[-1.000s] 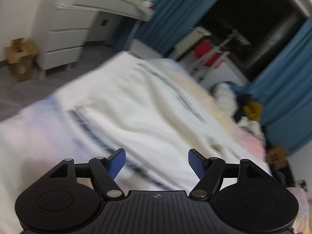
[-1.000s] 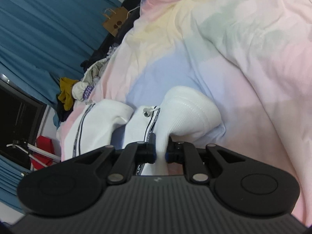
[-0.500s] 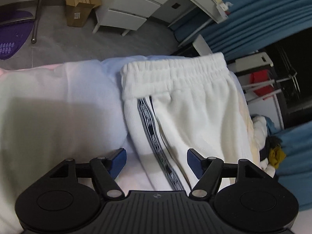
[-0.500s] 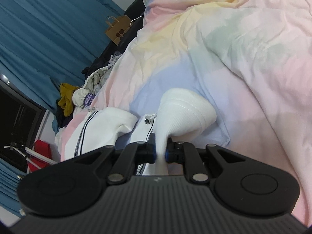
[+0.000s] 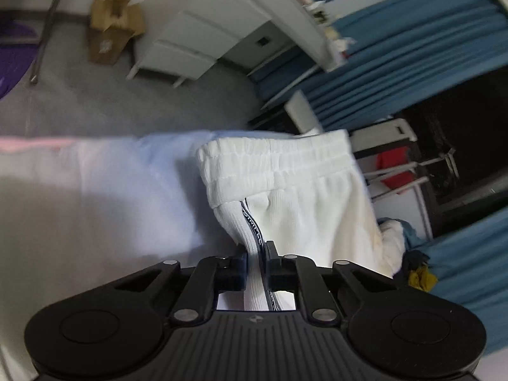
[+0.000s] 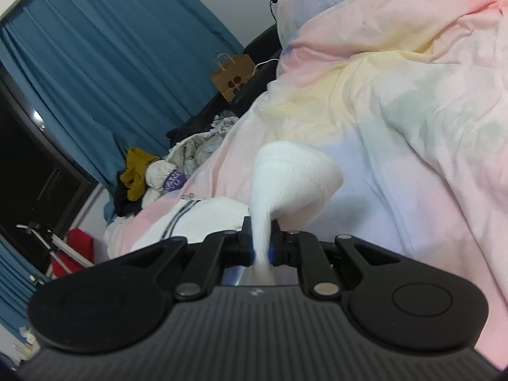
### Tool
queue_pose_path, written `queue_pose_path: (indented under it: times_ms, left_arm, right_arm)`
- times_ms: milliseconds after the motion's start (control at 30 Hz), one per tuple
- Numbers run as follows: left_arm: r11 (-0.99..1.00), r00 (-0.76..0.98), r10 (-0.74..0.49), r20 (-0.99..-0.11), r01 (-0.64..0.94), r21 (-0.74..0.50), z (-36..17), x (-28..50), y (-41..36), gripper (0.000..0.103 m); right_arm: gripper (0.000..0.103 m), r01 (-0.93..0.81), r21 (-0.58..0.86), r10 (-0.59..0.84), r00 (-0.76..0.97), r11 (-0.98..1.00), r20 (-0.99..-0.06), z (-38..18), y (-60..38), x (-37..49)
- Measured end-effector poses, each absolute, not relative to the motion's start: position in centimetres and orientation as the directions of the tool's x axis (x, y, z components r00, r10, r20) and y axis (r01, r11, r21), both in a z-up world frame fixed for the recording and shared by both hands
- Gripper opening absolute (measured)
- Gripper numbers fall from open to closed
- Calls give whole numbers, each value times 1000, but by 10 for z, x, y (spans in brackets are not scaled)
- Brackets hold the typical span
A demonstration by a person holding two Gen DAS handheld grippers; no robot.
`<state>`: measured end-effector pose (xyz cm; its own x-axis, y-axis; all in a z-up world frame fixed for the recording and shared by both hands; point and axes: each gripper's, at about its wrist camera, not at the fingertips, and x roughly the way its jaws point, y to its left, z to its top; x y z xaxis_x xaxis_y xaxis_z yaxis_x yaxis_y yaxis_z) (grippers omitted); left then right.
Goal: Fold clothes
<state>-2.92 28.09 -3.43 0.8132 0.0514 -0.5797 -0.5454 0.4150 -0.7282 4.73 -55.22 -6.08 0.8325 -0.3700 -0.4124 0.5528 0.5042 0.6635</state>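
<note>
- The left gripper (image 5: 256, 265) pinches the striped side seam of white trousers (image 5: 295, 190).
- The trousers lie on a pastel duvet (image 5: 95, 190).
- White drawers (image 5: 190, 44) stand beyond.

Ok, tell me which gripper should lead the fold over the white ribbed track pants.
Probably right: the right gripper pinches a lifted cuff of the white ribbed track pants; the left gripper anchors them near the waistband.

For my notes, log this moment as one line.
left gripper: shut on white pants | right gripper: shut on white pants | bed cover: beneath
</note>
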Motion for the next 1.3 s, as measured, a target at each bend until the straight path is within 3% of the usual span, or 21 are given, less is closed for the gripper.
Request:
queue_pose_path:
  times_ms: [133, 300, 533, 800, 1100, 1233, 1300]
  left_arm:
    - [466, 855, 54, -516, -479, -744, -14, -40, 273, 7]
    - [385, 885, -1, -465, -429, -817, 1, -70, 279, 7]
    - [333, 882, -58, -467, -424, -842, 26, -55, 303, 7]
    - [325, 851, -45, -523, -483, -813, 51, 120, 321, 7]
    - [452, 749, -16, -662, -585, -673, 15, 308, 313, 9]
    - [503, 734, -26, -679, -577, -643, 4, 338, 309, 15]
    - [529, 761, -57, -647, -527, -666, 5, 332, 309, 26]
  right_arm:
    - [11, 559, 687, -365, 827, 463, -427, -63, -559, 40]
    - [11, 520, 719, -378, 848, 462, -371, -44, -560, 15]
    - [10, 480, 718, -395, 867, 503, -303, 3, -556, 30]
    - [10, 529, 642, -363, 849, 555, -385, 21, -559, 199]
    - [11, 626, 482, -363, 765, 613, -532, -39, -560, 360]
    - [20, 563, 486, -295, 801, 669, -521, -56, -565, 369]
    - [29, 515, 522, -253, 833, 680, -492, -55, -569, 360]
